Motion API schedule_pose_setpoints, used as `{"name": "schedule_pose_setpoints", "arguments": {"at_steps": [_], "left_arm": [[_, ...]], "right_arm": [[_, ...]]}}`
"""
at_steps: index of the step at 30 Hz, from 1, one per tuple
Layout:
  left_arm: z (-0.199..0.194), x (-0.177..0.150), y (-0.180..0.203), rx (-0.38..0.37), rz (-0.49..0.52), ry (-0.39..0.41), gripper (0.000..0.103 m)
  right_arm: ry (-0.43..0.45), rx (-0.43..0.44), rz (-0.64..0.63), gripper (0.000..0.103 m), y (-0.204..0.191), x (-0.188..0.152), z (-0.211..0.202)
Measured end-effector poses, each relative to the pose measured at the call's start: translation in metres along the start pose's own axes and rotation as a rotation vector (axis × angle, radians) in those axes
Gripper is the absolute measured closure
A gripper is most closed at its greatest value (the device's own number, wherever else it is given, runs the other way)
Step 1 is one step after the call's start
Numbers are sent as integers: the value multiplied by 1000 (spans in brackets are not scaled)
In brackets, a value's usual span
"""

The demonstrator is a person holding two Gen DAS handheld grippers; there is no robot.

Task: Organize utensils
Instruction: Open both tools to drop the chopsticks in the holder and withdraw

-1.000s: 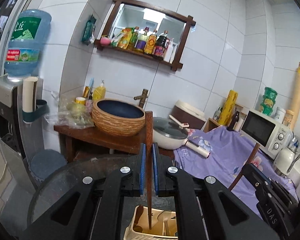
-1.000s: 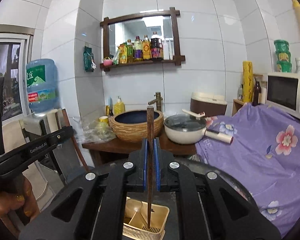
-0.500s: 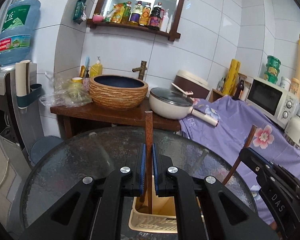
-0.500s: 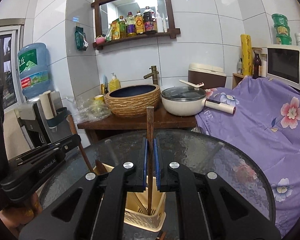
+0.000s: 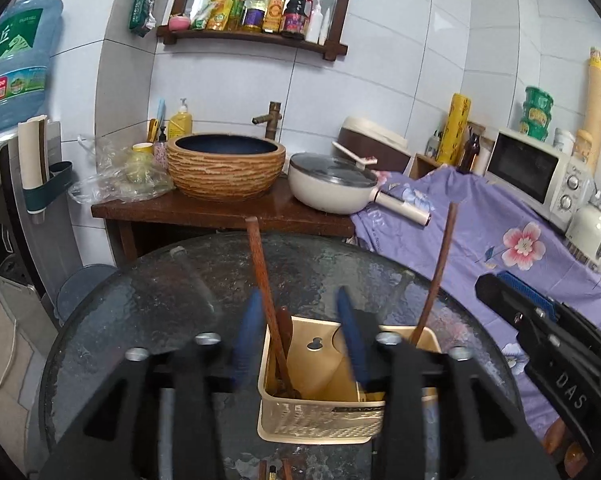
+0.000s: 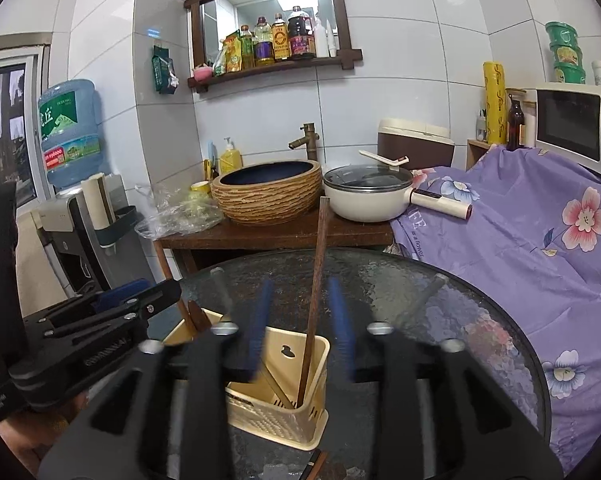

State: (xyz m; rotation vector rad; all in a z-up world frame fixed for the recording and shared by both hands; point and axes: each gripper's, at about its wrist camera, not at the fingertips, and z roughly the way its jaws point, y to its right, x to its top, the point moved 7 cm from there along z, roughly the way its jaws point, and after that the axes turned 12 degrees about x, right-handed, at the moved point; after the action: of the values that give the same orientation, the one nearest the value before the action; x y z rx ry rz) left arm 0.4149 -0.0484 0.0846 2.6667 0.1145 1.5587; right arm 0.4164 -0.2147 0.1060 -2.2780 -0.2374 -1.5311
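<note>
A beige plastic utensil caddy [image 5: 320, 412] stands on the round dark glass table [image 5: 172, 304]; it also shows in the right wrist view [image 6: 276, 420]. My left gripper [image 5: 300, 332] is open above the caddy's left compartment, where a brown wooden utensil [image 5: 266, 280] leans loose between the fingers. My right gripper [image 6: 300, 320] is open above the right compartment, where a second wooden utensil [image 6: 316, 280] stands loose; it shows in the left wrist view [image 5: 438, 268]. The right gripper also appears at the right of the left wrist view [image 5: 540, 332].
A wooden counter [image 5: 220, 212] behind the table holds a woven basin [image 5: 224, 164] and a white pan [image 5: 332, 184]. A purple flowered cloth [image 5: 500, 240] lies to the right with a microwave [image 5: 536, 176]. More dark utensil ends [image 5: 274, 472] lie at the table's near edge. A water dispenser [image 5: 8, 160] stands left.
Both grippers lowered toward the caddy and opened. The two wooden utensils they held now stand loose in the caddy, leaning.
</note>
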Motion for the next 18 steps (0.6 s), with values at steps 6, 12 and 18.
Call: {"name": "schedule_pose_setpoints", "arguments": {"at_steps": [6,12,18], "left_arm": [[-33,-14,-14,-13,20,27,25],[-44,-62,-33,28,89,-33,16],[-32,-117,-54,60,131,-163,23]], "right_arm": [[-59,3,-51,50,-9,-29,-26],[-205,68,-26,50,-21,-92,-34],[-381,99,-37,50,-38,-171,-30]]}}
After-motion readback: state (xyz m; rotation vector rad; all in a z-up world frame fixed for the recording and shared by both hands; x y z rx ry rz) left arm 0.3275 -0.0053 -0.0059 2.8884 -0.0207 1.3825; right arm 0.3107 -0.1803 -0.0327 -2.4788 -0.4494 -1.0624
